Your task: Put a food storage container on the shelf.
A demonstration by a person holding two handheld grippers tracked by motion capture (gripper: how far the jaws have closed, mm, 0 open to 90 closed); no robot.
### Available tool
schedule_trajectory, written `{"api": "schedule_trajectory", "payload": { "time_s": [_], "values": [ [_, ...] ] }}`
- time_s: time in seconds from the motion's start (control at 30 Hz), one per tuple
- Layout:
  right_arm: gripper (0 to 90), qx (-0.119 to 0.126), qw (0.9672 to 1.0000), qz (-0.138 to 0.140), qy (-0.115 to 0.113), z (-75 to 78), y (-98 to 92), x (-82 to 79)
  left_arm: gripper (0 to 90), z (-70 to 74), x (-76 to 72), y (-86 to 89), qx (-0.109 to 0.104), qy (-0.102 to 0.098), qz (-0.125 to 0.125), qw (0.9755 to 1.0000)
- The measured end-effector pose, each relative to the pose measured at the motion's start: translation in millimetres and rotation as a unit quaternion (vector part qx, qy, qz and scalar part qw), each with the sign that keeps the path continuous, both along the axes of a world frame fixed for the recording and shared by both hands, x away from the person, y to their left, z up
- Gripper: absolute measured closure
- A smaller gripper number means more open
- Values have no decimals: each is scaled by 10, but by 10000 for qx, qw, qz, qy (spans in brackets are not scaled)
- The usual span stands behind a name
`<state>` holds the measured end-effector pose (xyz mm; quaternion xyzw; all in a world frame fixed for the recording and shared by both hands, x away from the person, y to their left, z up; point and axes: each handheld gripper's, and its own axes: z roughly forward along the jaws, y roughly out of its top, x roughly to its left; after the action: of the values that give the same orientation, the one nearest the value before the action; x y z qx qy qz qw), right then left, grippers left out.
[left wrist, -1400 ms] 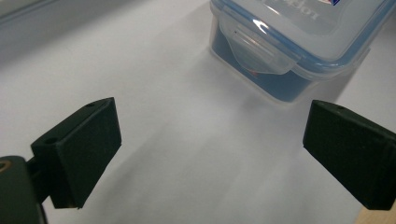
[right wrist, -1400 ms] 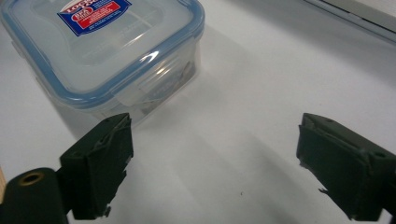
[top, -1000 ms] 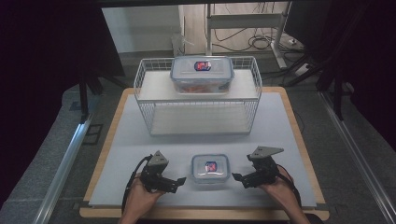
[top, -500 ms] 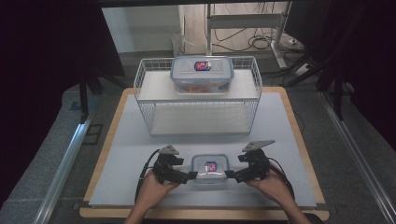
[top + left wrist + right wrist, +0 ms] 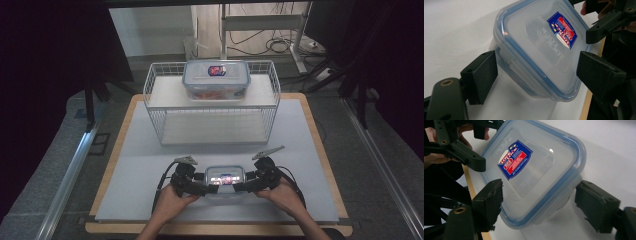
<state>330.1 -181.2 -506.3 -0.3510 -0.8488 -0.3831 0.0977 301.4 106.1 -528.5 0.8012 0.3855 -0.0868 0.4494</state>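
A small clear lidded container (image 5: 225, 177) with a blue seal and a red-and-blue label rests on the white mat near the front edge. My left gripper (image 5: 210, 184) straddles its left end and my right gripper (image 5: 241, 184) its right end. In the left gripper view the container (image 5: 541, 50) lies between the black pads (image 5: 480, 76) of the left gripper (image 5: 537, 75). The right gripper view has the container (image 5: 531, 175) between the jaws of the right gripper (image 5: 541, 207). Both pairs of jaws have just been closing, and I see no firm press.
A larger lidded container (image 5: 216, 80) with orange contents sits on top of a white wire basket rack (image 5: 160, 115) at the back of the mat (image 5: 145, 160). The wooden board's front edge (image 5: 215, 229) runs just behind the hands. Dark floor and metal rails flank the table.
Both hands have moved inward from either side of the small container. Their jaws now reach around its two ends.
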Motion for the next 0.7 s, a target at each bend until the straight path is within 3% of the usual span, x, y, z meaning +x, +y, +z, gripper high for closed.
{"api": "schedule_trajectory", "payload": {
  "time_s": [0.1,0.3,0.47,0.57,0.7],
  "values": [
    [293,15,10000,0,-76,23,-31,-39,193,9,-29,8,14,21,19,10000],
    [402,120,9998,-8,-157,34,-106,-142,309,-4,-154,80,-94,81,-56,9999],
    [446,141,9996,24,-237,47,-143,-202,427,29,-204,127,-137,-47,-16,9999],
    [473,198,9996,7,-223,48,-164,-215,448,13,-195,150,-270,4,-5,9996],
    [558,500,9986,-128,-152,41,-235,-199,487,-9,-176,189,-534,97,54,9985]
  ]
}}
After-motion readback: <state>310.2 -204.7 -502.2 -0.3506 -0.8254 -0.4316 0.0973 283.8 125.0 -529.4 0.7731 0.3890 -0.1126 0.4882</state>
